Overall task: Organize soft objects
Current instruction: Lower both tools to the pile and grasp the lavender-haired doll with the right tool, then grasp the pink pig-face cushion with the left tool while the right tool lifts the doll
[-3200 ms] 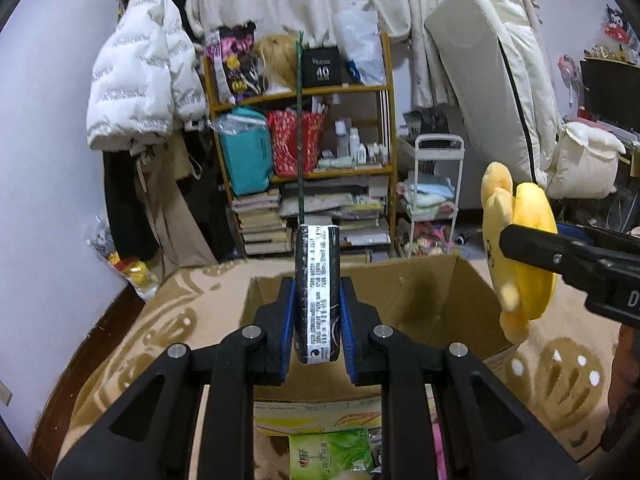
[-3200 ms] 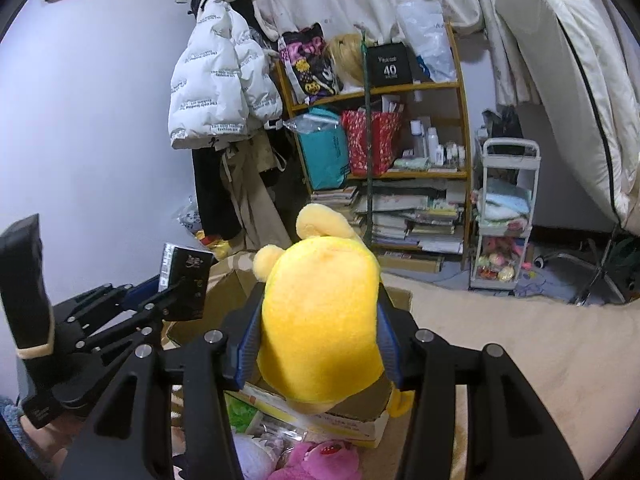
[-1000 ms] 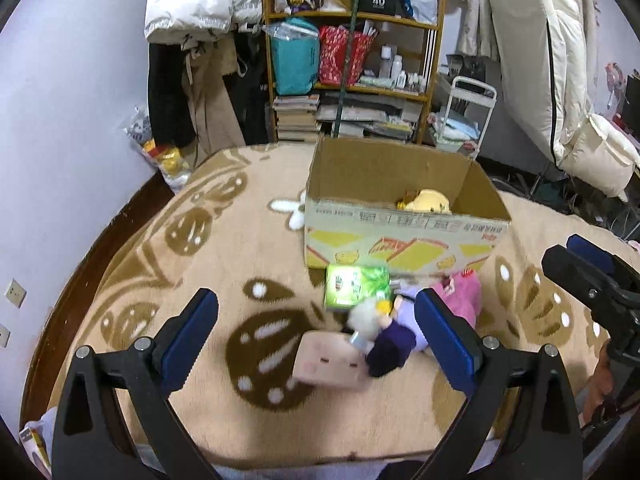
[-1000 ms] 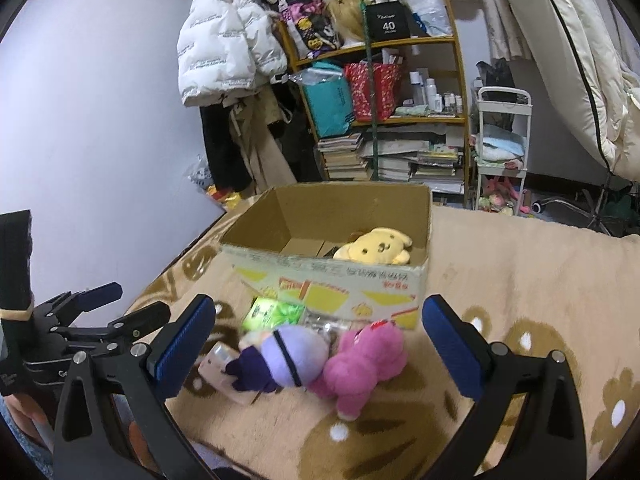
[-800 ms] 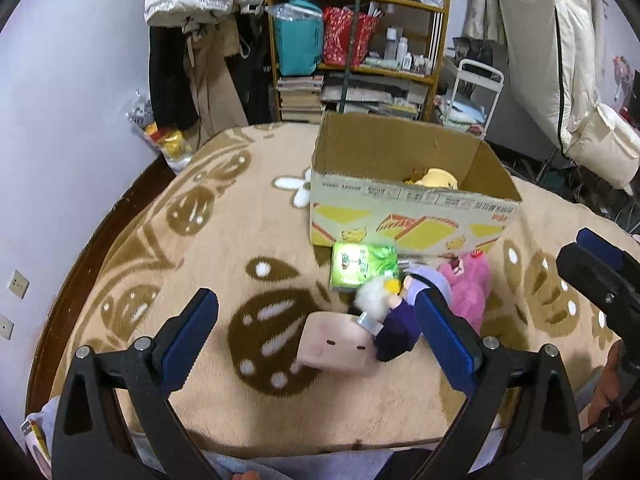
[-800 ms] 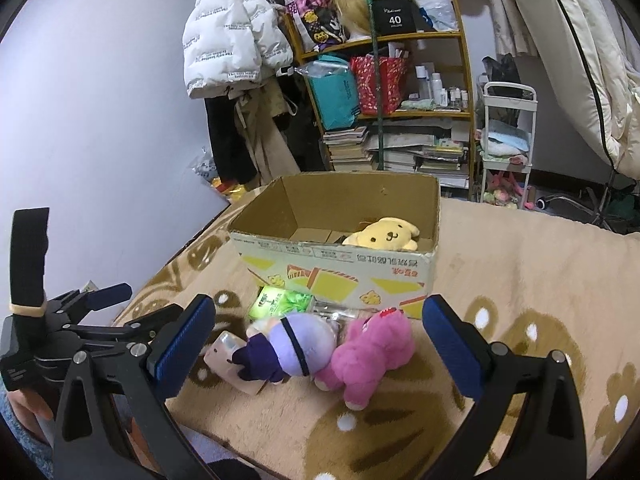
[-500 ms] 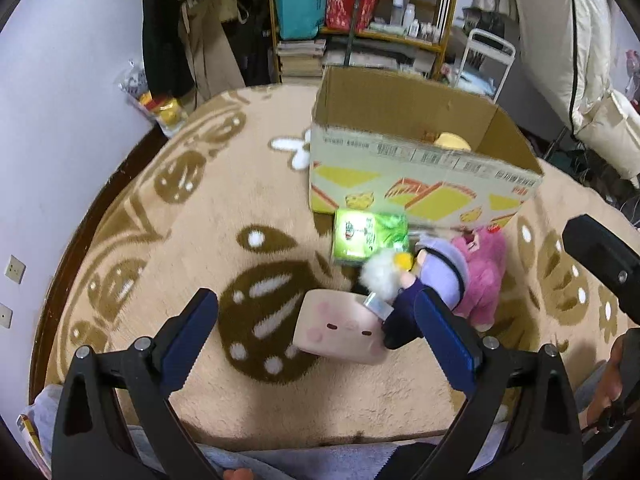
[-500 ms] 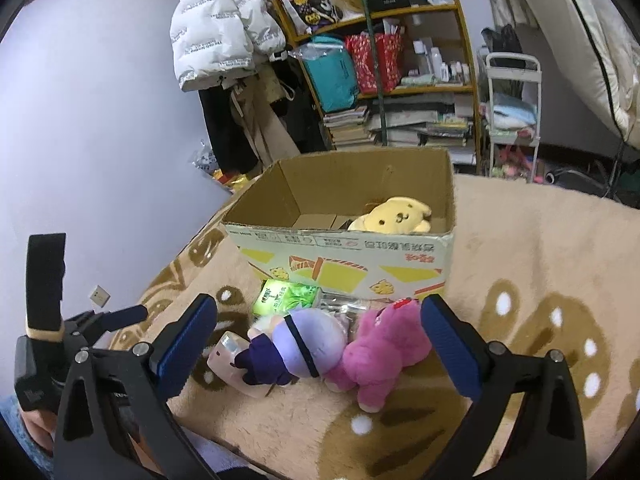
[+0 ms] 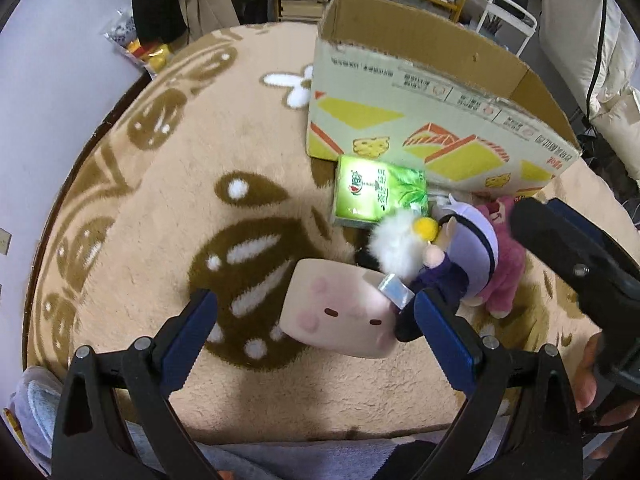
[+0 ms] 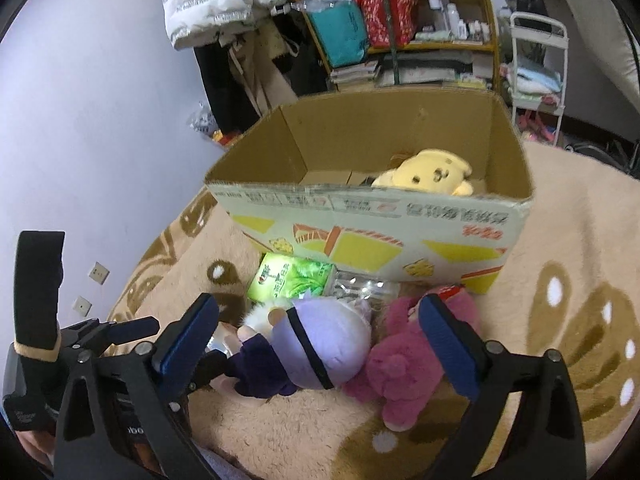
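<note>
My left gripper is open, its jaws spread around a pink square plush on the rug. My right gripper is open above a purple-hatted doll and a pink bear plush. Both toys also show in the left wrist view, the doll and the bear. A green tissue pack lies against the cardboard box. A yellow plush sits inside the box.
The beige-and-brown patterned rug covers the surface, with a dark wooden edge at the left. A clear wrapper lies by the box. Shelves, a white cart and hanging coats stand behind.
Both grippers released their earlier loads and opened; the yellow plush now lies in the box. Both have dropped closer to the toys in front of the box.
</note>
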Demonstrator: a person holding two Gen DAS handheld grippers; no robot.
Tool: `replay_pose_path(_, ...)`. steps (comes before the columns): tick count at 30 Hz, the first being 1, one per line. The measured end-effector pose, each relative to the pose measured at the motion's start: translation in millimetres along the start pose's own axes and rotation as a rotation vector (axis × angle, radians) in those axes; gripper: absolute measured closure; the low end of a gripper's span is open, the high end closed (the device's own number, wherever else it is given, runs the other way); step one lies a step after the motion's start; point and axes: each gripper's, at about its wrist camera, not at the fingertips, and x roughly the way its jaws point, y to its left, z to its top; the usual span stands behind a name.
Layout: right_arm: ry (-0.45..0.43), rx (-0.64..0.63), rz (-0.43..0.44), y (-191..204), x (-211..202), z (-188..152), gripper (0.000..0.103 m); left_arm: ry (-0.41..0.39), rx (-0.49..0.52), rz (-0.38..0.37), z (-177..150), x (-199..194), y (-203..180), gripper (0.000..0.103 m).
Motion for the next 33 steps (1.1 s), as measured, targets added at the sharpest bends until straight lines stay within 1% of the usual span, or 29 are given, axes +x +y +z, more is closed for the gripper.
replay_pose_path(2,0.031,0.025,0.022,-2,10,0,0.003,0.015,-0.003,-0.011,1,4,0,0.005)
replay_pose_path(4,0.049,0.042,0.041,-4,16,-2,0.003,0.026,-0.023,-0.038,1,7,3,0.005)
replay_pose_path(8,0.082,0.041,0.035,-4,27,-4,0.011,0.055,-0.080,-0.094,0,14,9,0.005)
replay_pose_path(11,0.119,0.068,0.048,-8,37,-6,0.014,0.067,-0.099,-0.120,1,17,10,0.005)
replay_pose_path(12,0.129,0.074,0.050,-9,40,-7,0.015,0.068,-0.097,-0.123,0,17,10,0.005)
replay_pose_path(14,0.151,0.091,0.062,-11,46,-9,0.022,0.066,-0.084,-0.120,-1,16,7,0.005)
replay_pose_path(16,0.174,0.102,0.062,-13,51,-11,0.023,0.069,-0.066,-0.130,-1,16,4,0.005)
replay_pose_path(21,0.188,0.087,0.044,-11,55,-12,0.029,0.078,-0.028,-0.130,-3,17,-4,0.005)
replay_pose_path(23,0.193,0.076,0.031,-9,57,-14,0.033,0.082,-0.024,-0.132,-4,16,-5,0.005)
replay_pose_path(27,0.195,0.059,0.019,-7,58,-15,0.035,0.107,-0.010,-0.141,-6,19,-7,0.005)
replay_pose_path(33,0.188,0.071,0.024,-13,53,-13,0.037,0.120,-0.001,-0.153,-7,22,-8,0.005)
